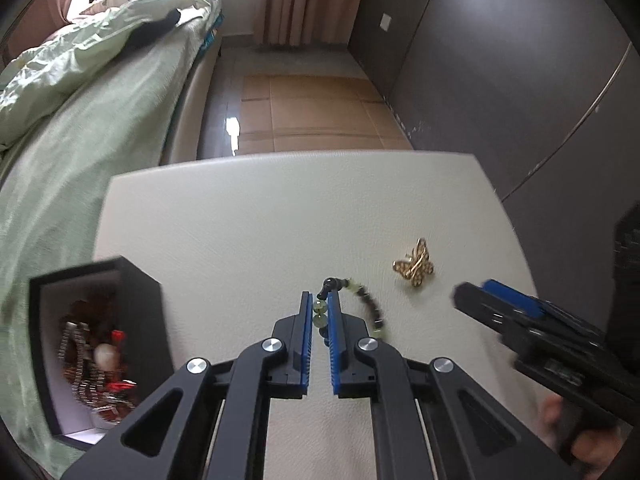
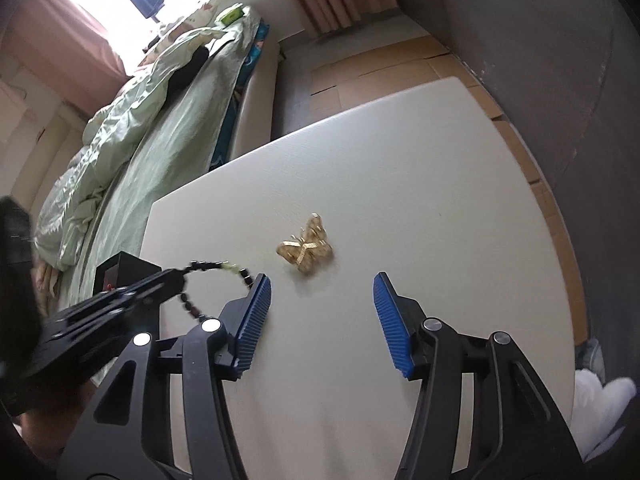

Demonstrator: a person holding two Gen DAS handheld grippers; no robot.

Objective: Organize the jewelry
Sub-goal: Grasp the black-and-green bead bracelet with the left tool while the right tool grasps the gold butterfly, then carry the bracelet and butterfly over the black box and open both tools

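Blue ribbed pads on the left gripper (image 1: 320,312) sit nearly together, pinching a string bracelet of dark and pale green beads (image 1: 362,304) by just a bead or two, with the rest of the loop hanging free to the right above the cream leather-look desk (image 1: 248,216). That thin bite is the worry: round beads can roll out of the grip on the way over and drop onto the desk or off its edge toward the green-sheeted bed (image 1: 100,120). Waiting at left is the open black jewellery box with a white lining (image 1: 132,280), already crowded with pieces, so a swinging loop may catch its rim or drape over the wall. Meanwhile the right gripper (image 2: 322,288) hangs wide open and empty, near the gold butterfly brooch (image 2: 306,249) lying flat; closing from this angle could skid it away.
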